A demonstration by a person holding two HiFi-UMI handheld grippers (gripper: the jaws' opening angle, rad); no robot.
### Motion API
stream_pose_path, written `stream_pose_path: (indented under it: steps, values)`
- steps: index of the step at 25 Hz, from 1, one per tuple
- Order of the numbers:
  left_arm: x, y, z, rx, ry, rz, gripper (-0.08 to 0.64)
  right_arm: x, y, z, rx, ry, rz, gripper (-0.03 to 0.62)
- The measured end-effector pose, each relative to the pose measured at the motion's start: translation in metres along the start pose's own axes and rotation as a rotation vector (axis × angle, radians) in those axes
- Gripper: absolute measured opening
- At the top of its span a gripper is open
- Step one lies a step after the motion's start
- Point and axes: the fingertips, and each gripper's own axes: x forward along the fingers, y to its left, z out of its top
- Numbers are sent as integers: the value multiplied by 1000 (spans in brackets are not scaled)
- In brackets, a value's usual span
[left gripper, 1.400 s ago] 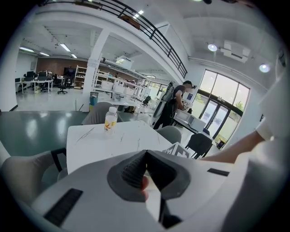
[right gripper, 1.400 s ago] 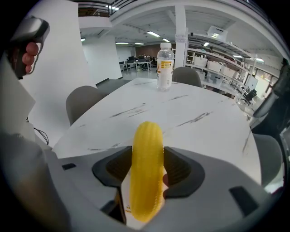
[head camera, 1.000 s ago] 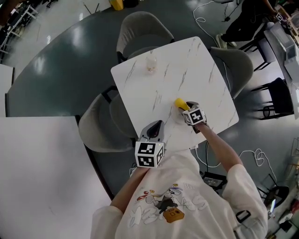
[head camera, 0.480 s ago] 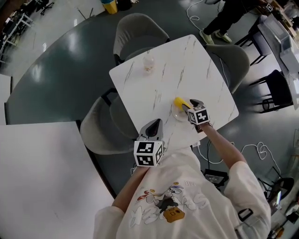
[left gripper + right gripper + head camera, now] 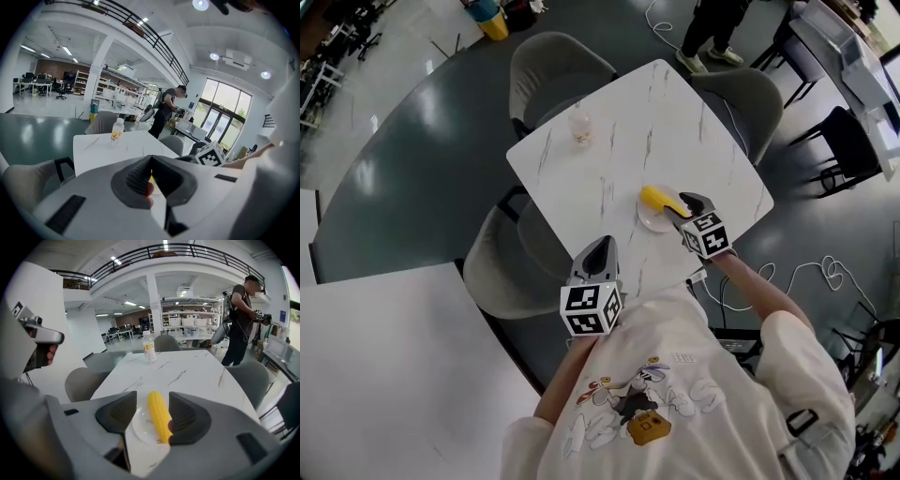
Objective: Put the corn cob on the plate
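right arm [image 5: 748, 289]: stretched out forward, from the white sleeve to the near right side of the table [image 5: 619, 141].
right gripper [image 5: 686, 204]: held low, right over the plate, and pointing at the middle of the table. Its jaws are open, with the corn cob in the gap. The left jaw is clear of the cob. The right jaw looks like it touches the cob's side, but I can't be sure. It is not squeezing the cob.
corn cob [image 5: 660, 200]: yellow, lying flat on the plate, with one end between the jaws and the other end pointing away from the person.
plate [image 5: 651, 222]: small and white, on the table by its near right edge.
left arm [image 5: 564, 386]: bent, with the elbow close to the body.
left gripper [image 5: 601, 246]: held up by the near edge of the table, well apart from the plate. Its jaws are closed tip to tip and have nothing in them.
bottle [image 5: 579, 126]: stands upright on the far left part of the table, well apart from the plate.
chair [image 5: 551, 67]: grey, at the far side of the table. More grey chairs stand around the table.
person [image 5: 240, 324]: stands on the floor past the table.
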Motion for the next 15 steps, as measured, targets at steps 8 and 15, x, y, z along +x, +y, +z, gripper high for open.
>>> stream_pose_path:
  steps: [8,15]
  values:
    - [-13,-9,12,67,-48,-24,8,-73,51,20,131,-77,181,218]
    - [-21,-56,35,183,-89,-203,8,-118,87,66,-61,-165,275,98]
